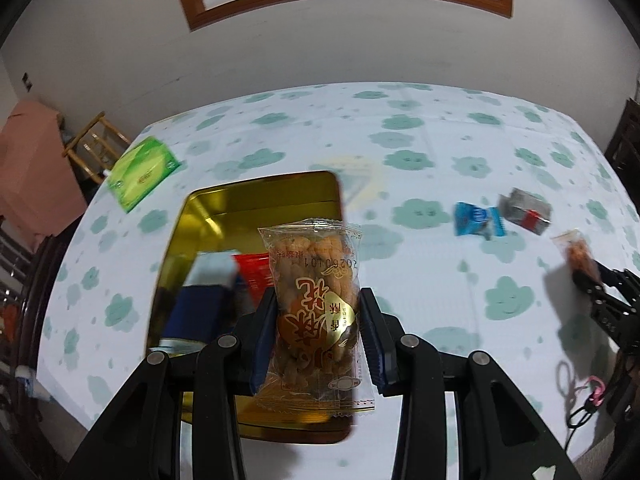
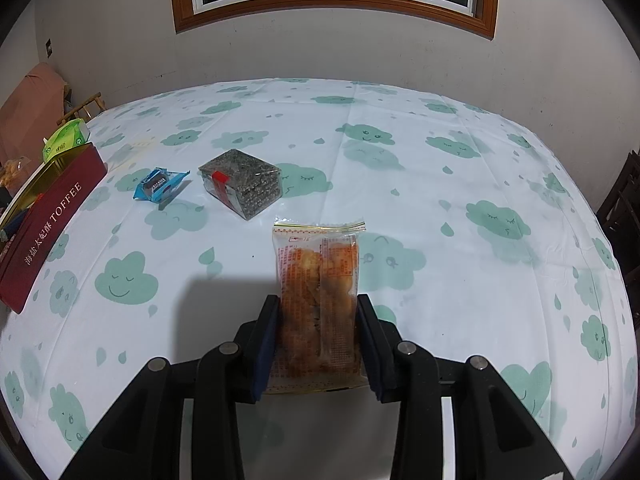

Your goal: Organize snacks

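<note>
holding two snack packets (image 1: 316,300), one per tongs

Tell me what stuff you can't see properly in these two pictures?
- Gold tin, left wrist view: the snacks inside are blurred, and the left claw with its snack packet covers part of them.
- Right claw, left wrist view: small, blurred, at the picture's edge.
- Red toffee tin, right wrist view: its inside is hidden by its wall and cut off by the edge.

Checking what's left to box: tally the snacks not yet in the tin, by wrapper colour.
Clear packets: 2
Blue packet: 1
Grey block: 1
Total: 4
</note>
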The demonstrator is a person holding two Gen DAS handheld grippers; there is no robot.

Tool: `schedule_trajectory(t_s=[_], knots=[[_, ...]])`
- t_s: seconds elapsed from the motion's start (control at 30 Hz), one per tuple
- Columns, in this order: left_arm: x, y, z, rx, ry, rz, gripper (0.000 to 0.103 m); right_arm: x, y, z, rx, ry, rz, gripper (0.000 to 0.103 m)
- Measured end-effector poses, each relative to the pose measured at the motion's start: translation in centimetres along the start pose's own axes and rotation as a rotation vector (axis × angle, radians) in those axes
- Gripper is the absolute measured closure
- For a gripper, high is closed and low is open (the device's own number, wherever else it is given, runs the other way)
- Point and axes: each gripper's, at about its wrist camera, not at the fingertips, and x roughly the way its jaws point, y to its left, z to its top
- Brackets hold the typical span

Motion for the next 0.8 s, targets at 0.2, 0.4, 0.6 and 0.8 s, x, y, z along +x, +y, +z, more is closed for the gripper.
schedule_trajectory(t_s=[0.2,0.4,0.6,0.8], knots=[[1.2,2.6,-0.6,-0.043,0.032,0.027,0.067,0.0,0.0,0.0,0.000,0.000,0.000,0.065],[2.7,4.2,-1.4,-0.054,0.069,0.052,0.067,0.0,0.0,0.0,0.000,0.000,0.000,0.065],[4.0,5.0,-2.0,-0.059,0.100,0.063,0.067,0.0,0.0,0.0,-0.001,0.000,-0.001,0.065],[4.6,5.4,-2.3,-0.063,0.111,0.062,0.067,0.0,0.1,0.0,-0.001,0.000,-0.001,0.065]])
